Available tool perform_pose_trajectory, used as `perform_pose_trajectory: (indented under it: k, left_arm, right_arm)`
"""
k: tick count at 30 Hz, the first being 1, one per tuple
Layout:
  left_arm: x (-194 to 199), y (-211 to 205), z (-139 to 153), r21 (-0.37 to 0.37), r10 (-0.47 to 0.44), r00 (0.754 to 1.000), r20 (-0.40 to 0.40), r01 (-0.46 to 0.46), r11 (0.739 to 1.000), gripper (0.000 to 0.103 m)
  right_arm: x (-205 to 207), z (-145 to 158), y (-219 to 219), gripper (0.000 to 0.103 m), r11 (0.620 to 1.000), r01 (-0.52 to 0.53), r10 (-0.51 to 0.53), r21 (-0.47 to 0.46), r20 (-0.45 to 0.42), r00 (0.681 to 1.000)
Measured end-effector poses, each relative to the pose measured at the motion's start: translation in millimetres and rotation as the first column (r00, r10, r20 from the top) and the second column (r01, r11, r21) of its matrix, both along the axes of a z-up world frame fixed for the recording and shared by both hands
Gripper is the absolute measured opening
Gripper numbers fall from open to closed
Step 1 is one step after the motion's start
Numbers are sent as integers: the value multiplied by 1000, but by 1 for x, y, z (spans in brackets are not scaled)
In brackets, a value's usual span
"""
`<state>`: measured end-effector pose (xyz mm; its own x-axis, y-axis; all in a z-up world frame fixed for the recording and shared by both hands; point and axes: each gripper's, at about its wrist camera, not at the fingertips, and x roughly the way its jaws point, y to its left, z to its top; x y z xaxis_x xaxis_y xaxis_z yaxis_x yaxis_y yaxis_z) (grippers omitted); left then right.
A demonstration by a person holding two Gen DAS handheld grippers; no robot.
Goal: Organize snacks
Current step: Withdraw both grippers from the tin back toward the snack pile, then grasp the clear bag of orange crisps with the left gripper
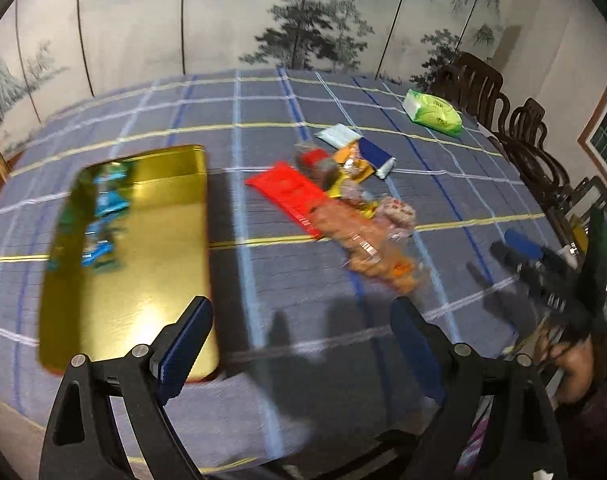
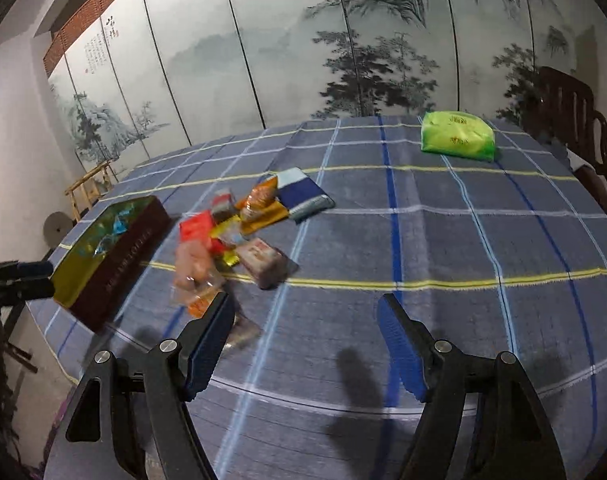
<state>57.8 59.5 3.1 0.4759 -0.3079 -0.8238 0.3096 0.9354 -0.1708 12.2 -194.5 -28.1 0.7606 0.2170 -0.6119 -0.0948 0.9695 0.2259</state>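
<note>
Both tongs stand open over the checked tablecloth (image 2: 443, 240) with nothing between their pads — the left gripper (image 1: 303, 332) near the gold tin (image 1: 143, 248), the right gripper (image 2: 303, 328) just off the snack pile (image 2: 239, 232). The tin lies at the table's left, long axis running away from the person, blue packets (image 1: 103, 204) inside (blurred, perhaps three). The red packet (image 1: 291, 196) and long biscuit pack (image 1: 367, 248) point diagonally. A green pack (image 2: 457, 140) sits well apart.
</note>
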Motion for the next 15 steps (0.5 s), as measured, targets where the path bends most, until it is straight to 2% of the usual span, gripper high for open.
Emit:
perform_pose_trajectory:
  k: [4, 5, 8, 12, 15]
  left_arm:
    - [38, -16, -17, -79, 45, 988, -148, -57, 995, 87]
    - [51, -20, -25, -106, 72, 976, -207, -95, 990, 87]
    - [75, -29, -39, -157, 113, 946, -304, -166, 973, 87]
    - [92, -45, -52, -130, 155, 919, -361, -214, 968, 83]
    - [100, -57, -58, -85, 178, 911, -373, -224, 971, 82]
  right_arm:
    - [-2, -7, -15, 74, 1000, -13, 13, 27, 13, 1000]
    - [-1, -6, -15, 74, 999, -15, 15, 32, 15, 1000]
    - [1, -8, -20, 74, 998, -29, 28, 55, 22, 999]
    - [6, -12, -30, 74, 996, -42, 40, 76, 33, 999]
    - [9, -16, -37, 74, 994, -47, 44, 101, 38, 998]
